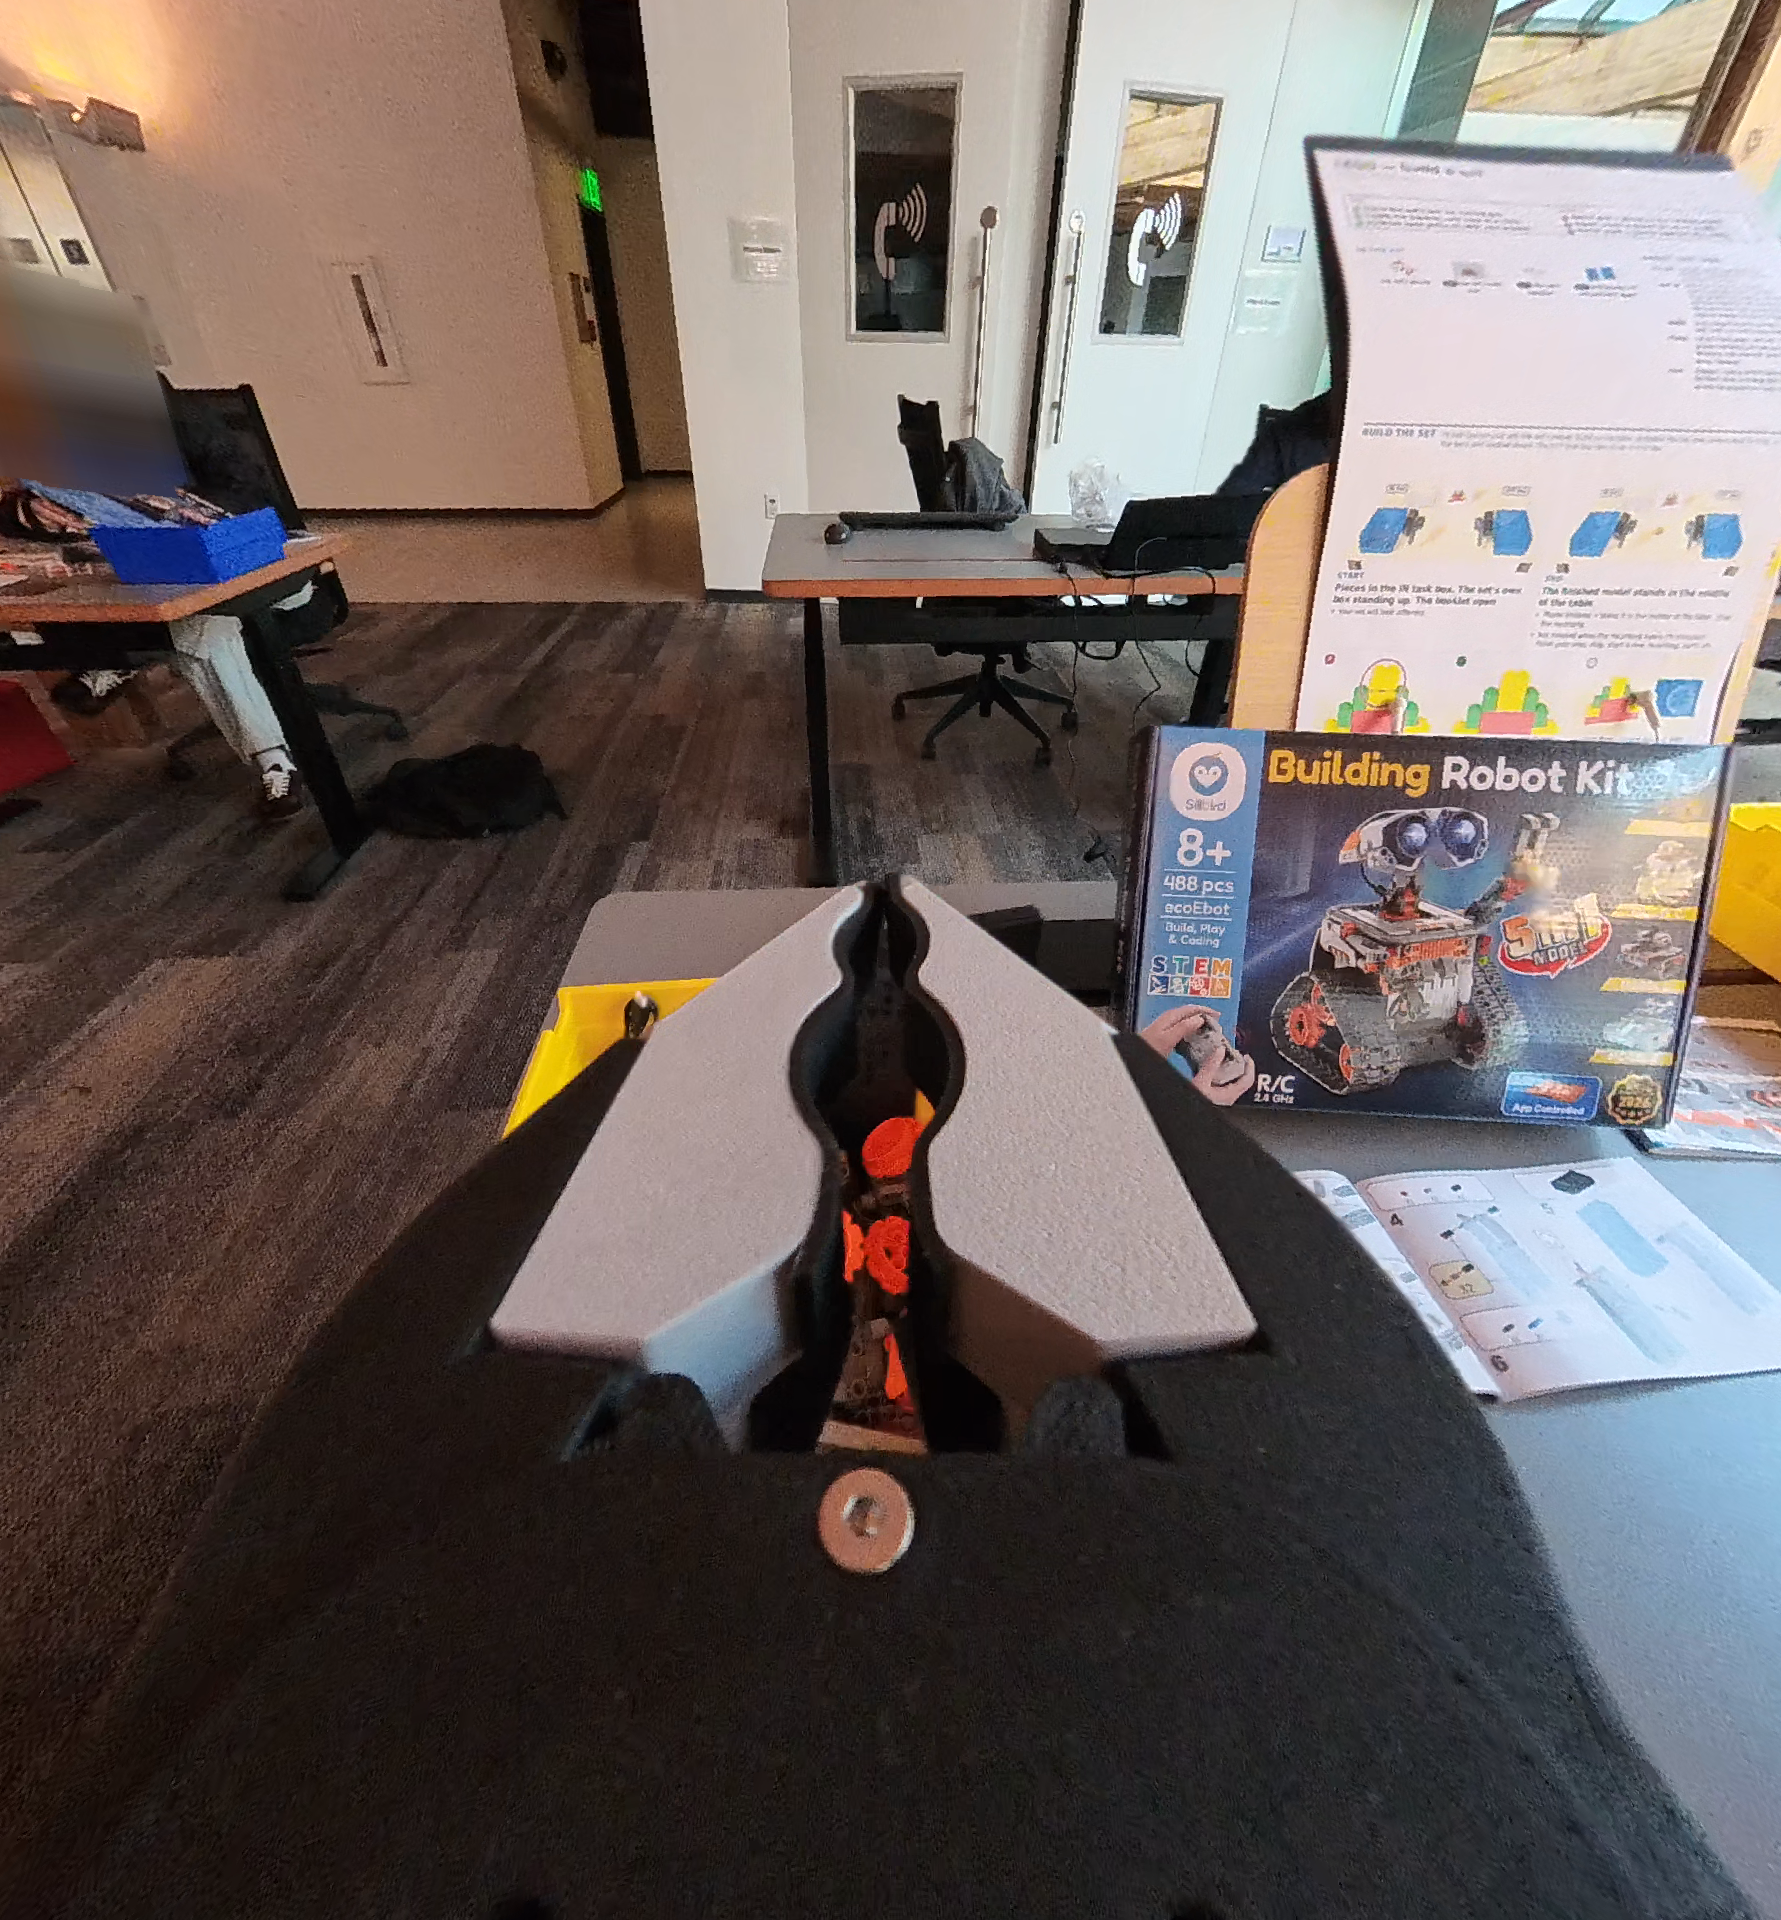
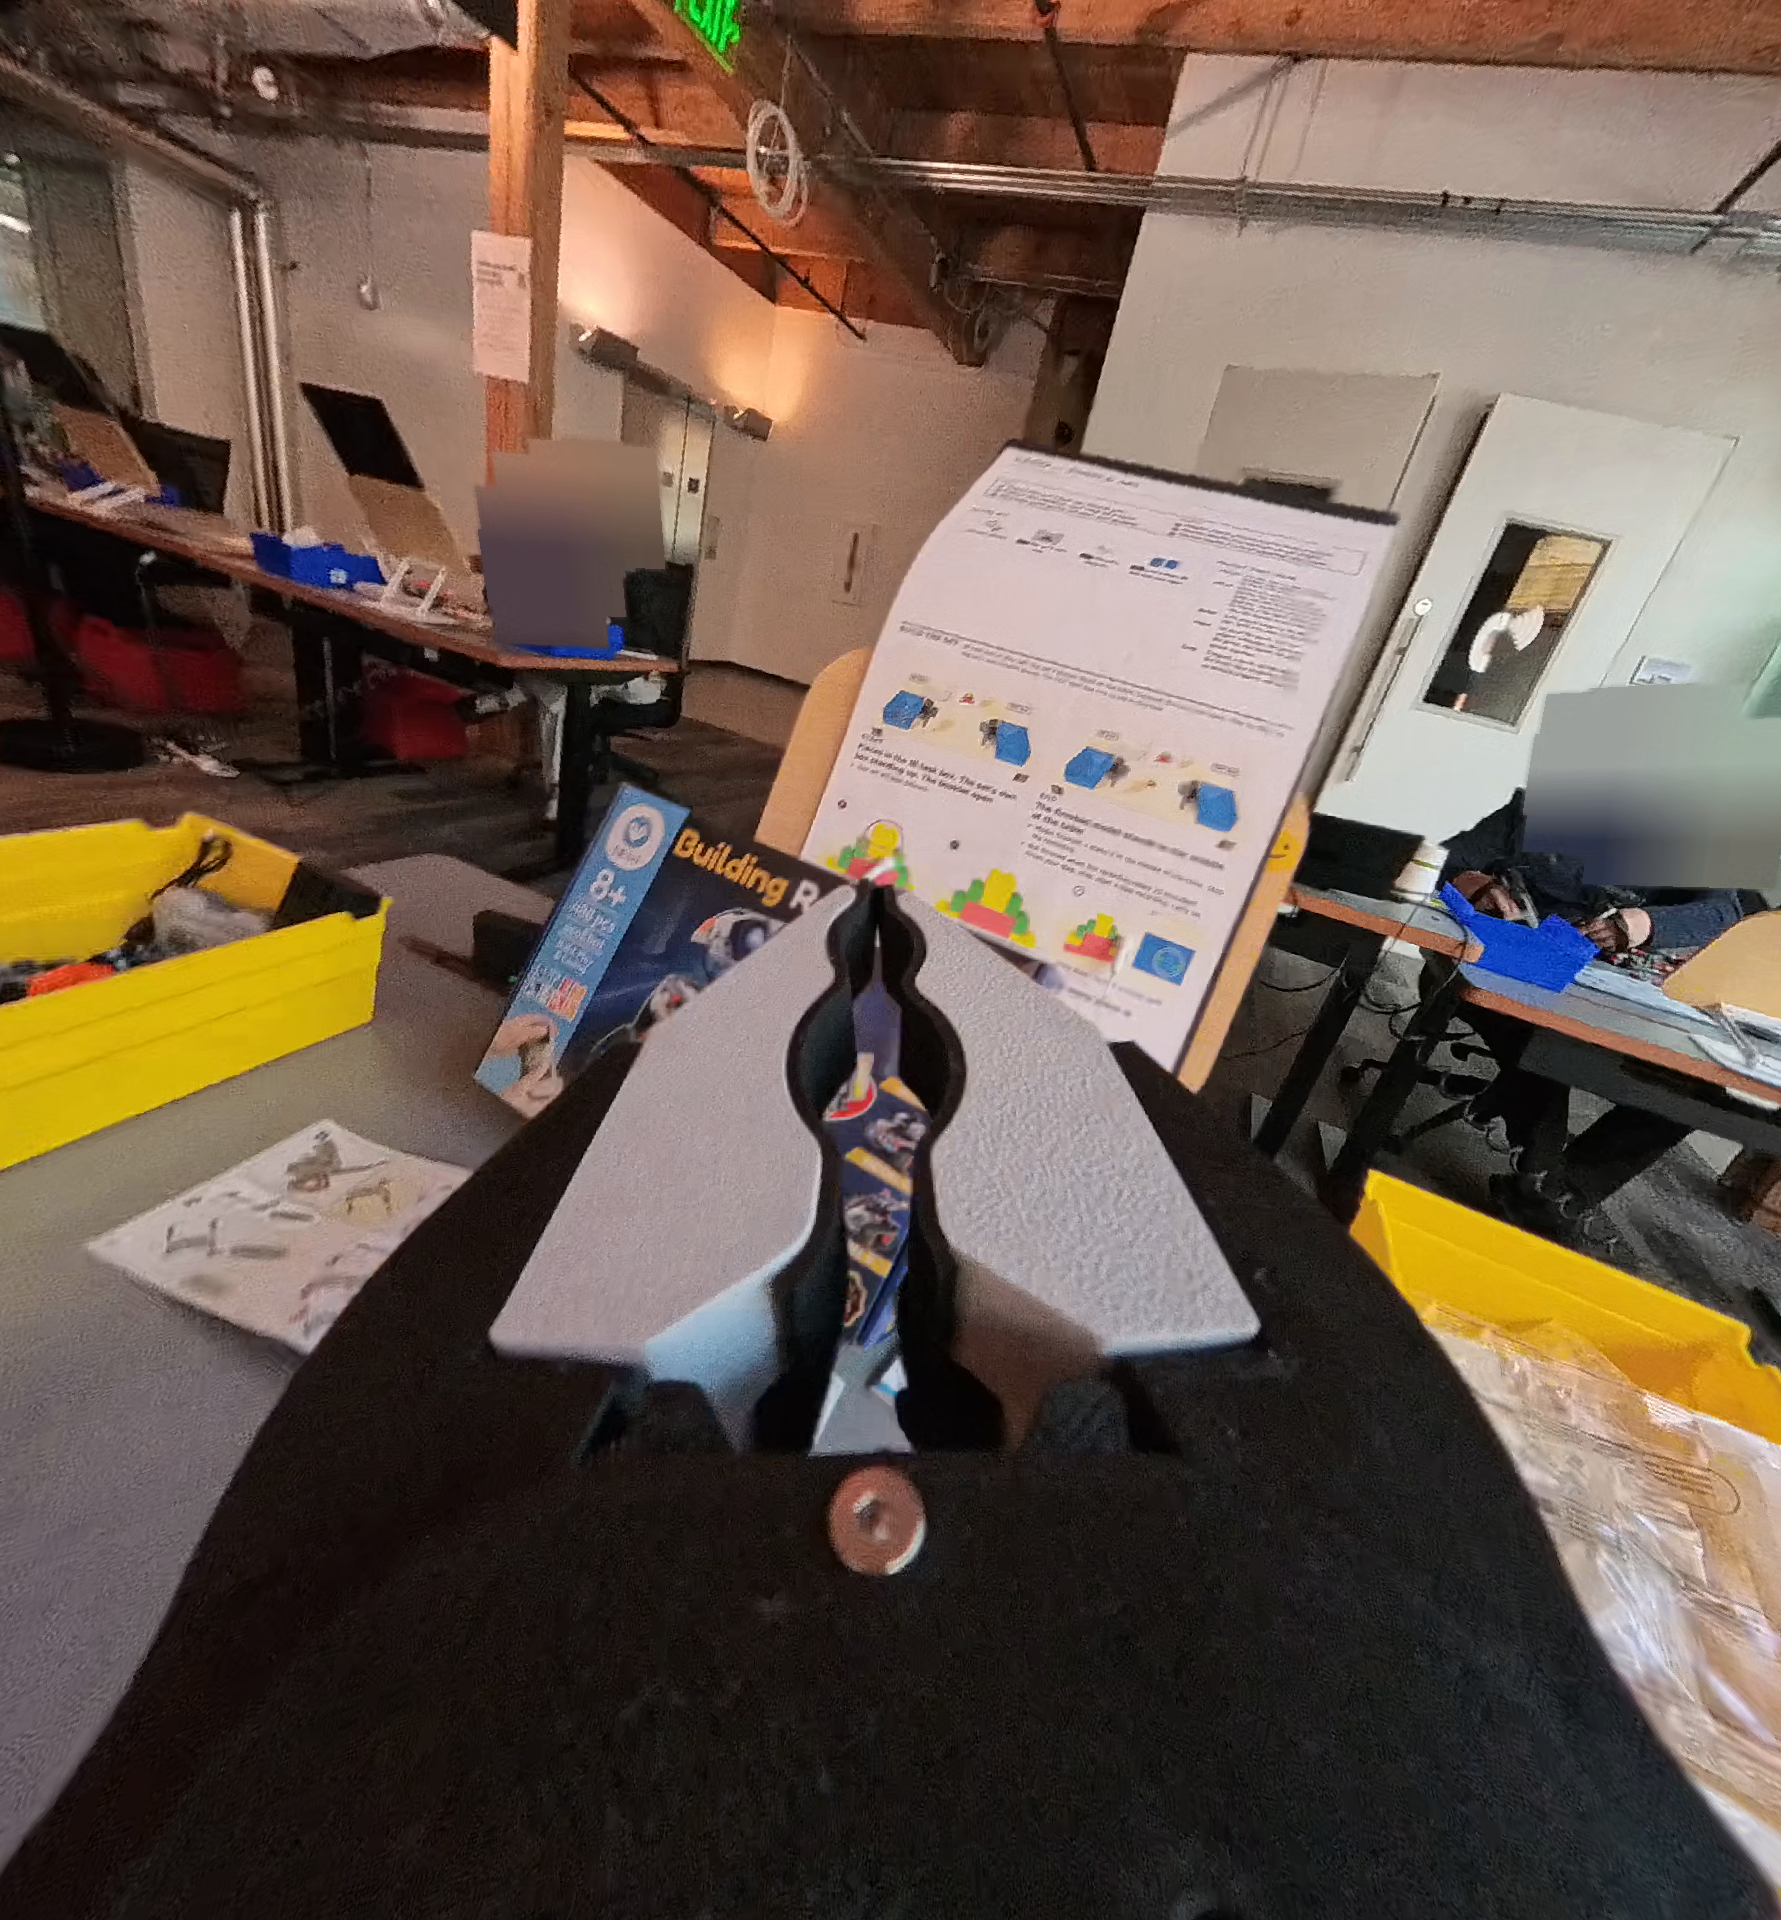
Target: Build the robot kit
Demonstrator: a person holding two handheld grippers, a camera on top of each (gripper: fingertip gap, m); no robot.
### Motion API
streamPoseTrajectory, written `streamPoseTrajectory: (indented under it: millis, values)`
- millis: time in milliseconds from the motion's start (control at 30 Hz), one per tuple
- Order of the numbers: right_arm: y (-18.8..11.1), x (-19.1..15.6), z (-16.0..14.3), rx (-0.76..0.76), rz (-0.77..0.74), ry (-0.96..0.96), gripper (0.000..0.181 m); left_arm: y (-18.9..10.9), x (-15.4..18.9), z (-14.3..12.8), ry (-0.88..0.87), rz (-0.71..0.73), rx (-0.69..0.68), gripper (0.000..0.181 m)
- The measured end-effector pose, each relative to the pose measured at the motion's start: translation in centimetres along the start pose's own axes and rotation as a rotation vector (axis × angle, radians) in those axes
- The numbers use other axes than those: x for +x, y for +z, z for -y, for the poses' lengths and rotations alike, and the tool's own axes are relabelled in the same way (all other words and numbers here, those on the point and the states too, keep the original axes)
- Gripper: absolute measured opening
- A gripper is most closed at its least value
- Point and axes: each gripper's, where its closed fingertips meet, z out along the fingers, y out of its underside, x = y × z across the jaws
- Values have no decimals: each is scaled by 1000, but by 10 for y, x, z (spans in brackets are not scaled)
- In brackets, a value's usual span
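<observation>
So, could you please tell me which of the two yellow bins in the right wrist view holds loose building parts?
The yellow bin on the left holds them; the right-hand yellow bin holds clear plastic bags.

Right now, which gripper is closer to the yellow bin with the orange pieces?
Left. The left gripper hangs right above that yellow bin, fingertips shut. The right gripper is off to the side, toward the kit box.

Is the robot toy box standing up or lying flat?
Standing up. The robot toy box rests on its bottom edge on the grey table, picture side facing out, in front of the instruction sheet.
</observation>
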Motion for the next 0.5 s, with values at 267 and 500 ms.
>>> streamPoseTrajectory:
  millis: [267,500]
  values:
    - [-6,-50,-12,68,115,-79,0,9,26,17,14,-91,41,0]
    - [26,-54,-46,35,183,-73,0,8,52,40,-32,-186,107,8]
